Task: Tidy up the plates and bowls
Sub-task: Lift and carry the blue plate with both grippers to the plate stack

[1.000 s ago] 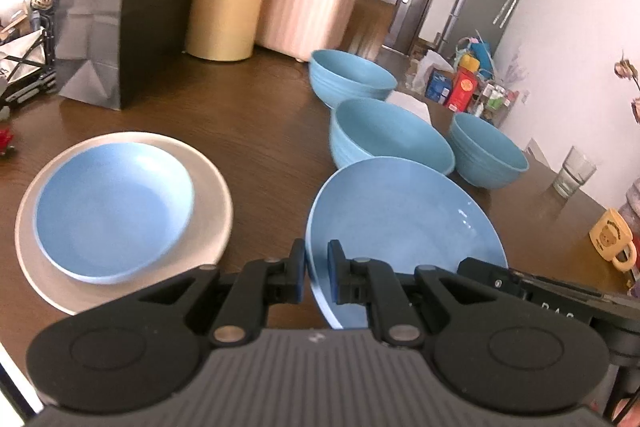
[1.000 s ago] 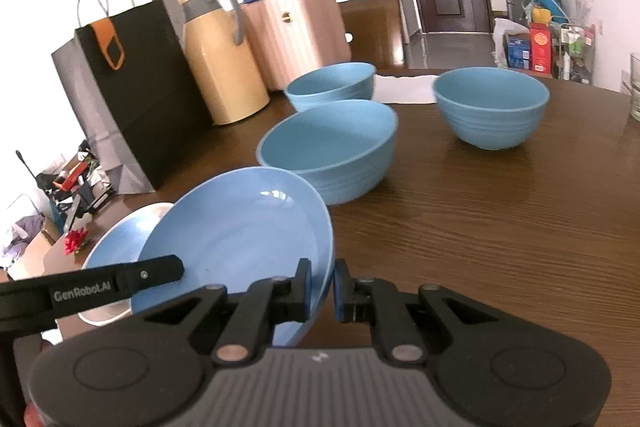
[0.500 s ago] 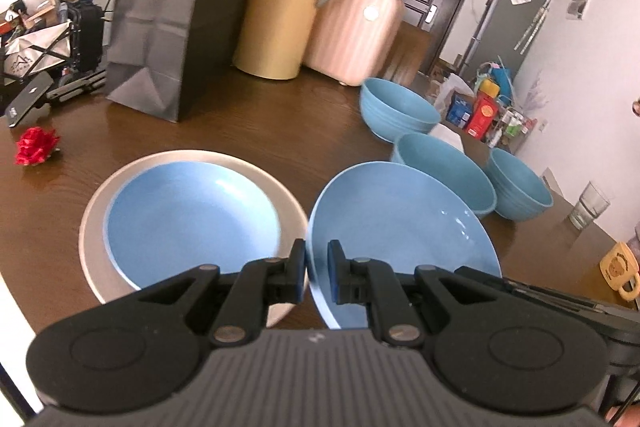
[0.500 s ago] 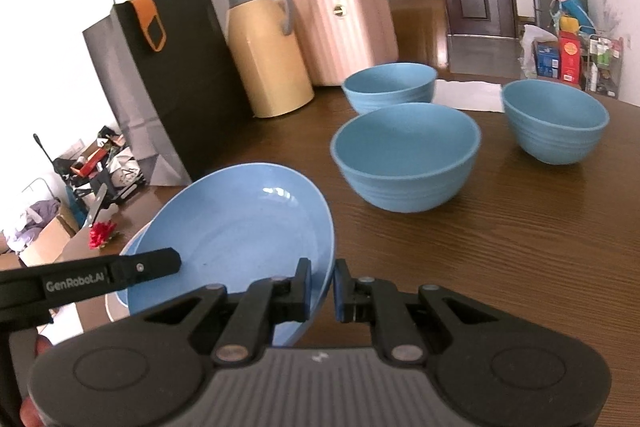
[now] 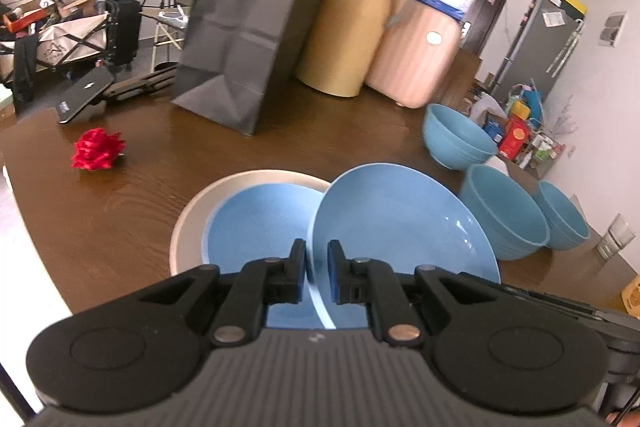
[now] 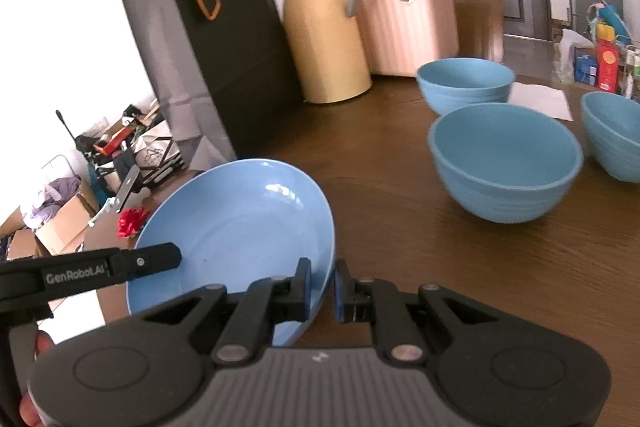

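Note:
A light blue plate (image 5: 400, 223) hangs tilted above the brown table, held by its two opposite rims. My left gripper (image 5: 317, 259) is shut on its left rim, and my right gripper (image 6: 322, 281) is shut on its right rim (image 6: 240, 227). The plate's left edge overlaps a second blue plate (image 5: 256, 227) that lies in a cream plate (image 5: 192, 223) on the table. Three blue bowls (image 5: 456, 139) (image 5: 504, 223) (image 5: 564, 219) stand to the right. They also show in the right wrist view, where the nearest bowl (image 6: 506, 163) stands in the middle.
A black paper bag (image 5: 256, 19), a tan thermos jug (image 5: 352, 27) and a pink container (image 5: 416, 55) stand along the back of the table. A red ribbon flower (image 5: 98, 149) lies at the left. A glass (image 5: 618, 235) and a white napkin (image 6: 540, 99) are at the right.
Both grippers have carried the blue plate to the left across the table. It was beside the cream plate and now hangs partly over the stack there.

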`<state>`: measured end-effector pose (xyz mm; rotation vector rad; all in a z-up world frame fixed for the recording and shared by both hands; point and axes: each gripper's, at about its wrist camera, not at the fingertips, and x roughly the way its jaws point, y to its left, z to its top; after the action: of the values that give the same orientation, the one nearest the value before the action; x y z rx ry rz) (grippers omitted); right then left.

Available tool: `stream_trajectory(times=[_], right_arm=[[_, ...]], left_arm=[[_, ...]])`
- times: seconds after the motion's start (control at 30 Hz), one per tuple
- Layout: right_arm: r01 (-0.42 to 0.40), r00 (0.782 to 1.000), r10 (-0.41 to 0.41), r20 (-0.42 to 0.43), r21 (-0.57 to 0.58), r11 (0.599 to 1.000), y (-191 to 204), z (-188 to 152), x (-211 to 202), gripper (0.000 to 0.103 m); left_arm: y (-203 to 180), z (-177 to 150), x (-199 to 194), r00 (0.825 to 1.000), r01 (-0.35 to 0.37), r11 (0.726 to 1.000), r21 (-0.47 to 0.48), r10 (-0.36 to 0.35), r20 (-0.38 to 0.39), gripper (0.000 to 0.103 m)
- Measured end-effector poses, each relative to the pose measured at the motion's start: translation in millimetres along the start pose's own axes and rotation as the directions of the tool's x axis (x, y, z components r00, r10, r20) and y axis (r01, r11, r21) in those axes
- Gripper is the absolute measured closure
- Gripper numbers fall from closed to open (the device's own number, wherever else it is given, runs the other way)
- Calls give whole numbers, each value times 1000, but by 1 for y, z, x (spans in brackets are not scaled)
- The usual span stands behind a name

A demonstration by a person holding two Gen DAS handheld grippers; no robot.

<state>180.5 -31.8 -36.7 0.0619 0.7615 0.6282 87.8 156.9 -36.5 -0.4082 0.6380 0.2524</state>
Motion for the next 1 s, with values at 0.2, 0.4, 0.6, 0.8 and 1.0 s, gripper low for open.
stream_trajectory(times=[0.2,0.4,0.6,0.8,1.0], right_arm=[[-21,1000,20,-16,-27,999,21,2,23,92],[-18,999,16,-43,-40,999,30,3,42,92],[-17,998,14,-53,-54,998,34,4,55,92],[-1,999,-4,-53,-85,996,39,7,59,92],[35,997,-44,-57,-140,989,47,8,62,92]], left_arm=[[24,9,7,1000,-30,999,-18,30,3,91],[41,11,22,999,-46,998,-32,45,-19,91],[48,11,31,998,-61,998,-25,60,-28,91],[45,12,35,997,-80,997,8,80,-22,91],[43,11,37,995,-93,995,28,93,-28,91]])
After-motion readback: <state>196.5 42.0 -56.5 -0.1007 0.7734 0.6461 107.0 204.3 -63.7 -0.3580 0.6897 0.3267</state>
